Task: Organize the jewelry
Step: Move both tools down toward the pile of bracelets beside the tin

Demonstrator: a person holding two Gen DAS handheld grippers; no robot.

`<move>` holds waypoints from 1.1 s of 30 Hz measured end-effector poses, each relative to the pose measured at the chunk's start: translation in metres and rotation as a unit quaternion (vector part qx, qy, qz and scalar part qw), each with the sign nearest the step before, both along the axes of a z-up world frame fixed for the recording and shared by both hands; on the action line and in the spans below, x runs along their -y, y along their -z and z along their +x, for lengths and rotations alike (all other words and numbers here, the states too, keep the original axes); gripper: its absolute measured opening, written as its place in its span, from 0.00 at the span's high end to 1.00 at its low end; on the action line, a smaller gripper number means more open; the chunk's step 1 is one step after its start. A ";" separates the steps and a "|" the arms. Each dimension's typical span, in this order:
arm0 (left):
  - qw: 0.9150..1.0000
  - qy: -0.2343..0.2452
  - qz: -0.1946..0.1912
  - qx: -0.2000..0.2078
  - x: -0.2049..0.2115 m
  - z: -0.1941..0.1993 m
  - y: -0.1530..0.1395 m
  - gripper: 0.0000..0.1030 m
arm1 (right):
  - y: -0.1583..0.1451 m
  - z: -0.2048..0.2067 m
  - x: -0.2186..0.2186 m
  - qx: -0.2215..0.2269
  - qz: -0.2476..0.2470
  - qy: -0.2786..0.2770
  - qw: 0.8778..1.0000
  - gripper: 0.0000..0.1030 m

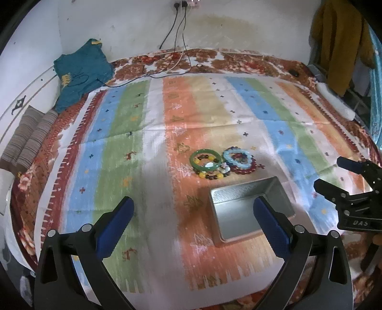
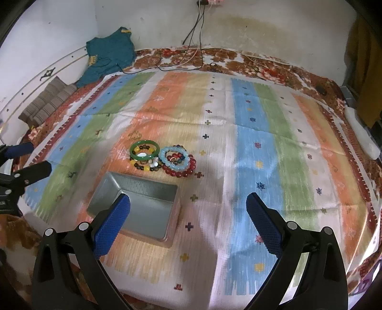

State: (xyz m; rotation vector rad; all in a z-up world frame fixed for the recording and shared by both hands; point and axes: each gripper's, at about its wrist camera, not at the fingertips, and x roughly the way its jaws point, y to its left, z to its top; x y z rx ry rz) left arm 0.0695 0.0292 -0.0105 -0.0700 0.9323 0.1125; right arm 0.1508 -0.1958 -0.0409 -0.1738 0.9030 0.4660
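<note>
From the left wrist camera, a striped cloth [image 1: 167, 133] in blue, green, orange and white bands, dotted with small crosses and animal figures, lies over a red-brown floral bedspread [image 1: 241, 59]. Behind it is a stained white wall [image 1: 133, 26] with black cables [image 1: 176, 28] hanging from a socket and trailing onto the bedding. A teal garment [image 1: 81, 71] is bunched in the far left corner, brown striped cushions [image 1: 26, 136] lie below it, and a mustard cloth [image 1: 339, 40] hangs at the far right. A metal tin [image 1: 250, 209], open-topped with nothing in it, sits on the cloth; the left gripper [image 1: 193, 212] hovers wide open and holds nothing, its right finger overlapping the tin. Just beyond the tin lies the jewelry: a green bangle [image 1: 206, 159] over a yellow-and-brown bead bracelet [image 1: 210, 176], touching a pale blue bead bracelet [image 1: 238, 157] that overlaps a dark red bead bracelet [image 1: 246, 170]. The right gripper [image 1: 334, 175] shows at the right edge, fingers apart and bare.

From the right wrist camera, the same striped cloth [image 2: 250, 119] fills the view, the wall [image 2: 155, 21] and teal garment [image 2: 107, 54] behind. The tin [image 2: 143, 202] sits left of centre, again bare inside, with the right gripper [image 2: 188, 219] wide open above the cloth, gripping nothing, its left finger over the tin. The green bangle [image 2: 144, 149], yellow-and-brown bracelet [image 2: 143, 167], pale blue bracelet [image 2: 174, 158] and dark red bracelet [image 2: 181, 170] cluster just past the tin's far edge. The left gripper [image 2: 35, 158] enters at the left edge, fingers parted.
</note>
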 end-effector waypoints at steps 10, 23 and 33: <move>0.999 -0.007 0.022 -0.024 -0.004 0.033 0.009 0.05 | 0.010 0.028 -0.011 -0.024 -0.009 0.002 1.000 0.04; 0.998 -0.029 0.016 -0.047 -0.021 0.070 0.023 0.05 | 0.029 0.061 -0.029 -0.058 -0.021 -0.001 0.998 0.04; 0.997 -0.033 0.017 -0.068 -0.026 0.101 0.040 0.05 | 0.041 0.084 -0.041 -0.071 -0.031 -0.003 0.997 0.04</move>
